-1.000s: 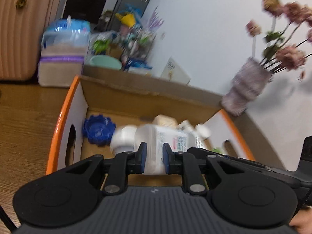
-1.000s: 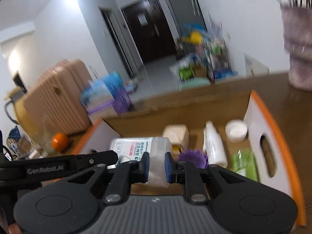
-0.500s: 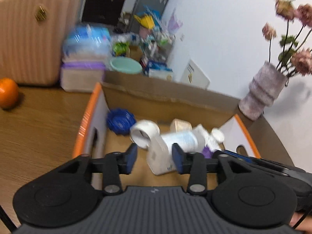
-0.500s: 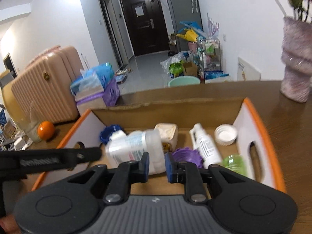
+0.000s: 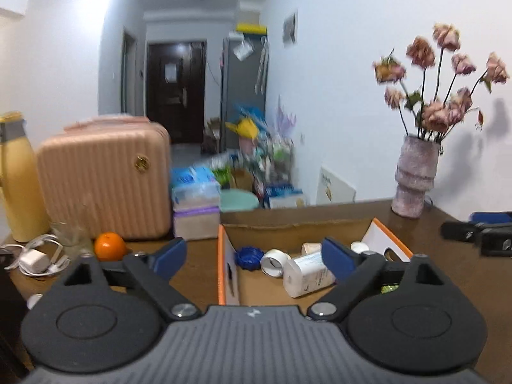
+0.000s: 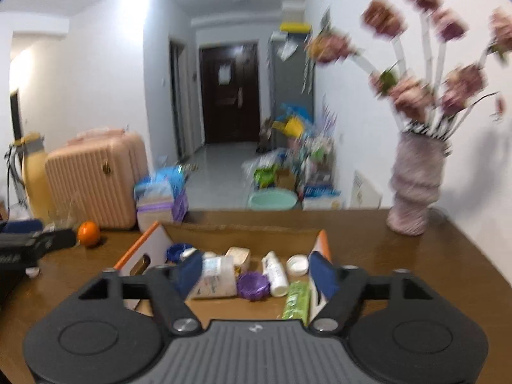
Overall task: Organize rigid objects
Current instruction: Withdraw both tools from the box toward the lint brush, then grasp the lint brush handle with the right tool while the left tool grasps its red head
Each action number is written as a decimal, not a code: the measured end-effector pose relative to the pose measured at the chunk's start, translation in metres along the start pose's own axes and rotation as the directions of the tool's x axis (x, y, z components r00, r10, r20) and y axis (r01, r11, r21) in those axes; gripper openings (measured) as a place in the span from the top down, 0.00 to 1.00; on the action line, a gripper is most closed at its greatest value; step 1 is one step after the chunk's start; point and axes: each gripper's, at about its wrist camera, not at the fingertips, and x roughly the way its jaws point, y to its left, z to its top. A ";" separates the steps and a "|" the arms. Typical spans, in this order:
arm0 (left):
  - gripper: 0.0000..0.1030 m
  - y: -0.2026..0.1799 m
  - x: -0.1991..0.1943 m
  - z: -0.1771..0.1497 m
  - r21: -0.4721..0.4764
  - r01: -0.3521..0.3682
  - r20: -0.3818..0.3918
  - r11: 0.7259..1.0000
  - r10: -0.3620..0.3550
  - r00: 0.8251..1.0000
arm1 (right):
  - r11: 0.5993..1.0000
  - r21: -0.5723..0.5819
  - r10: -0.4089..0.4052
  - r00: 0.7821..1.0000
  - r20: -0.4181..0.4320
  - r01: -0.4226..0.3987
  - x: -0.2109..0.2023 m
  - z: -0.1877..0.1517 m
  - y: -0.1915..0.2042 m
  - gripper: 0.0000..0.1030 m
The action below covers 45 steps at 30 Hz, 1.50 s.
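An open cardboard box with orange-edged flaps [image 5: 224, 262] [image 6: 323, 240] stands on the wooden table. A white labelled bottle [image 5: 307, 275] [image 6: 214, 276] lies on its side inside it, with a blue lid [image 5: 247, 256], a white tape roll [image 5: 273, 257], a purple lid [image 6: 253, 284], a slim white bottle [image 6: 275, 273], a white cap [image 6: 297, 264] and a green packet [image 6: 296, 299]. My left gripper [image 5: 254, 257] is open and empty, held back above the box's near edge. My right gripper [image 6: 256, 272] is open and empty, likewise pulled back.
An orange [image 5: 109, 245] and a white charger with cable [image 5: 35, 260] lie on the table left of the box. A pink suitcase [image 5: 105, 185] and a yellow flask [image 5: 19, 185] stand behind. A vase of dried flowers [image 5: 416, 179] [image 6: 414, 188] stands at the right.
Both grippers opened wide and drew back and up from the box. The white bottle, held a second ago, now lies loose in the box.
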 end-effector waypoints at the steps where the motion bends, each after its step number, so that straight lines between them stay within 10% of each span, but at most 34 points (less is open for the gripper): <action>1: 0.04 0.000 -0.011 -0.005 -0.009 -0.022 0.037 1.000 0.023 0.999 | 1.000 0.012 -0.014 0.999 0.030 0.013 -0.009 -0.004 -0.001 0.19; 11: 0.00 -0.004 -0.083 -0.048 0.043 -0.050 0.204 0.998 0.041 0.978 | 0.995 -0.032 -0.077 0.947 0.312 0.092 -0.089 -0.063 0.011 0.09; 28: 0.00 0.035 -0.243 -0.190 0.063 0.079 0.223 0.995 -0.091 0.971 | 0.999 -0.022 -0.030 0.943 0.331 0.039 -0.239 -0.224 0.060 0.07; 37: 0.00 0.039 -0.221 -0.192 0.059 0.089 0.192 0.994 -0.098 0.977 | 0.997 -0.067 0.048 0.979 0.200 -0.035 -0.217 -0.245 0.087 0.09; 45: 0.00 0.046 -0.182 -0.183 0.084 0.038 0.122 0.996 -0.048 0.991 | 0.976 -0.156 0.143 0.988 -0.056 -0.150 -0.111 -0.225 0.133 0.41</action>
